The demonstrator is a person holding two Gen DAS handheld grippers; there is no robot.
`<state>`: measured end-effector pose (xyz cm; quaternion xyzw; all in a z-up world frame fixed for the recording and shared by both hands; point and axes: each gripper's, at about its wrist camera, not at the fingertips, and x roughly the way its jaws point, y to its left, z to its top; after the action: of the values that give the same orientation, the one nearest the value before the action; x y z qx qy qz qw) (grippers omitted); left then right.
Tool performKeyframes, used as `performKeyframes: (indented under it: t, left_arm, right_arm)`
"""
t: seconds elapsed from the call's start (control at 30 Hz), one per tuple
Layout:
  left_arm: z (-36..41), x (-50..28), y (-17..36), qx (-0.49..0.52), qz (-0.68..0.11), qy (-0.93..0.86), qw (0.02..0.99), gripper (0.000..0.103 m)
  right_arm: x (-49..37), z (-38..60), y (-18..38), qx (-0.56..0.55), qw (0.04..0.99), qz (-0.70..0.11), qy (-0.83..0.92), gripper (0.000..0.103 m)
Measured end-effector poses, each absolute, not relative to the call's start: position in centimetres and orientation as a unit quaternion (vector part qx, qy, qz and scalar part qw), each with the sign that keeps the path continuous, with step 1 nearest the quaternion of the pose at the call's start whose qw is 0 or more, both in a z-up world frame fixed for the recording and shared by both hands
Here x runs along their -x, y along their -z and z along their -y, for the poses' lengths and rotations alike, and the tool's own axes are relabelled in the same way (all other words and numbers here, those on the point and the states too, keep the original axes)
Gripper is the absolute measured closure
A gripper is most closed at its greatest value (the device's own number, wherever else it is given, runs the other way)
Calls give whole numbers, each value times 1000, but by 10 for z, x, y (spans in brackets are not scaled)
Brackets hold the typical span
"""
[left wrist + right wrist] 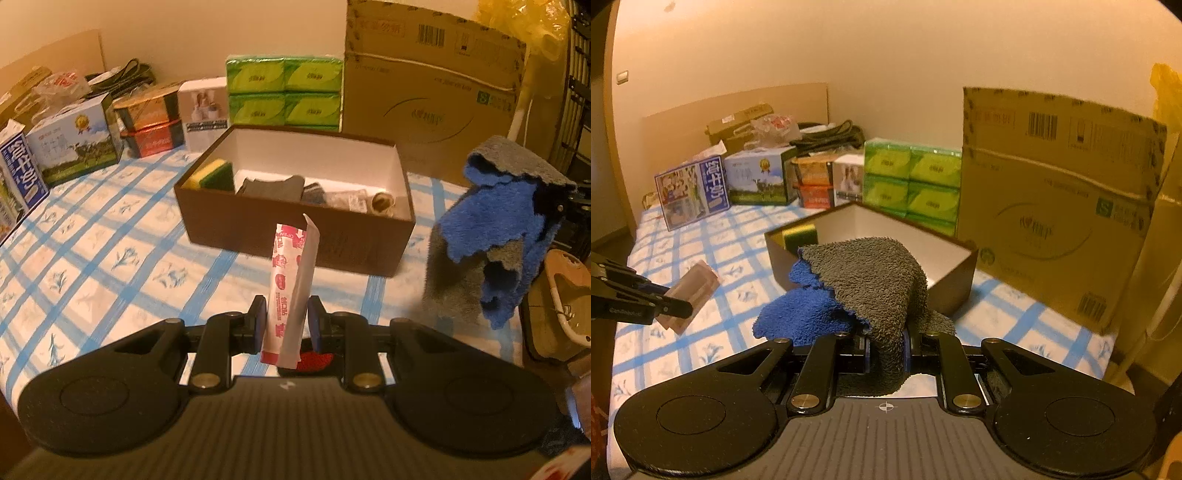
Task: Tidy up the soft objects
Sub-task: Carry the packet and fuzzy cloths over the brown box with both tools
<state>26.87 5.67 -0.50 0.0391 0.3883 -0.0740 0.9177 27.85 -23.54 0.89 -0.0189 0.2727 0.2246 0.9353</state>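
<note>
My left gripper (286, 317) is shut on a pink and white plaster packet (291, 280), which stands upright above the checked tablecloth. A blue and grey fluffy cloth (871, 291) drapes over my right gripper (886, 354), which is shut on it; the same cloth (502, 229) hangs in the air at the right of the left wrist view. Beyond both stands an open brown box (295, 225) with white inner walls. It holds a yellow-green sponge (214, 175), a grey cloth (273, 188) and other small items. The left gripper (670, 304) with its packet (692, 293) shows at the left of the right wrist view.
Milk cartons (74, 147), snack tubs (151, 125), a white box (203, 110) and green tissue packs (284, 92) line the back of the table (110, 258). A big cardboard carton (432, 92) stands at the back right. The table edge drops off at the right.
</note>
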Motion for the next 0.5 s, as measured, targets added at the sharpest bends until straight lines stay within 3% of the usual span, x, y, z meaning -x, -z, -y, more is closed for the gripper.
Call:
performKeyframes:
  t: [0.5]
  left_arm:
    - [-35, -335, -26, -42, -370, 91, 924, 81]
  right_arm:
    - [-327, 221, -30, 14, 940, -249, -234, 87]
